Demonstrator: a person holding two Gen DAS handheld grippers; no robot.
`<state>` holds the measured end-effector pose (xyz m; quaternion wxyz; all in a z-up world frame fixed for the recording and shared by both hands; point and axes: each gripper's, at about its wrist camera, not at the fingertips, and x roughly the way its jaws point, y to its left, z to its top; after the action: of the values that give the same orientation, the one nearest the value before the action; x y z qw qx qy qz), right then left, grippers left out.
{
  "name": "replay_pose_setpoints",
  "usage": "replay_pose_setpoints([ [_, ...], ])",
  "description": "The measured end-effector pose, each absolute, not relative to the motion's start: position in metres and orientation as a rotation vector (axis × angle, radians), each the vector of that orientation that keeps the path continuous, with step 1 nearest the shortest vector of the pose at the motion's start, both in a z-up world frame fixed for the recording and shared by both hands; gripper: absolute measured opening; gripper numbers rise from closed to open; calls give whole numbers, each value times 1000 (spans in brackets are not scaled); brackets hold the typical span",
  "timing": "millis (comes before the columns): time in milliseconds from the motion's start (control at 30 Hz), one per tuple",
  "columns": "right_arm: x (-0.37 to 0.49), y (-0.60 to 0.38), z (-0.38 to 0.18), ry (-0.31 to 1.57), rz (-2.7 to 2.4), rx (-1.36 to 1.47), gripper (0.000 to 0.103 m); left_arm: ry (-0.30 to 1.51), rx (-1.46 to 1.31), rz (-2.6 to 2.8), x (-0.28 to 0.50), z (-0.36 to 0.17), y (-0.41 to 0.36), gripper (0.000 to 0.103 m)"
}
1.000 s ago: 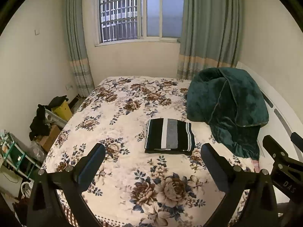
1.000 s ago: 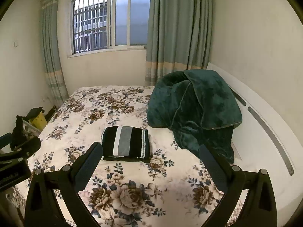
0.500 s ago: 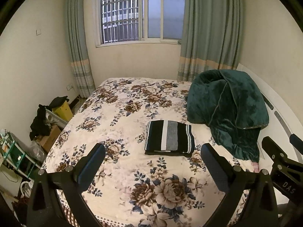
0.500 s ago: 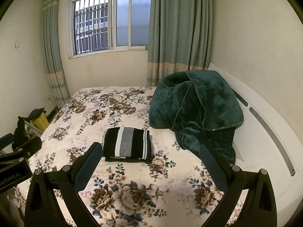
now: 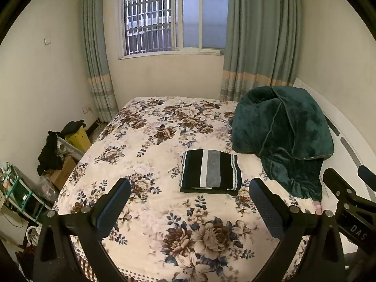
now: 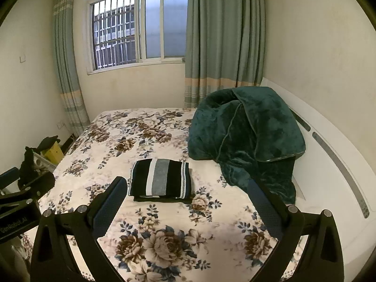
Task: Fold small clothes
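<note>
A folded black garment with white and grey stripes (image 5: 210,172) (image 6: 161,179) lies flat in the middle of the floral bedspread (image 5: 164,141) (image 6: 112,145). My left gripper (image 5: 189,196) is open, held above the near part of the bed, well short of the garment and holding nothing. My right gripper (image 6: 186,193) is also open and empty, hovering just in front of the garment. Part of the right gripper shows at the right edge of the left wrist view, and part of the left gripper at the left edge of the right wrist view.
A heaped dark green blanket (image 5: 282,136) (image 6: 244,136) lies on the bed's right side against a white headboard (image 6: 333,155). Boxes, a yellow bin (image 5: 78,138) and dark clothes crowd the floor left of the bed. A window with curtains is behind.
Both grippers have drawn back and risen slightly from the bed; the folded garment appears a little farther and has not moved. Both grippers stayed open.
</note>
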<state>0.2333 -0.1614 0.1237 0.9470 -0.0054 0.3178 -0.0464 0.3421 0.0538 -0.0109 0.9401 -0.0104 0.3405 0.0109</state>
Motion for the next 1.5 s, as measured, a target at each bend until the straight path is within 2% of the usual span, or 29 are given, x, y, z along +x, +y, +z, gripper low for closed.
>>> replay_pose_setpoints([
  [1500, 227, -155, 122, 637, -114, -4, 103, 665, -20, 43, 327, -5, 52, 103],
])
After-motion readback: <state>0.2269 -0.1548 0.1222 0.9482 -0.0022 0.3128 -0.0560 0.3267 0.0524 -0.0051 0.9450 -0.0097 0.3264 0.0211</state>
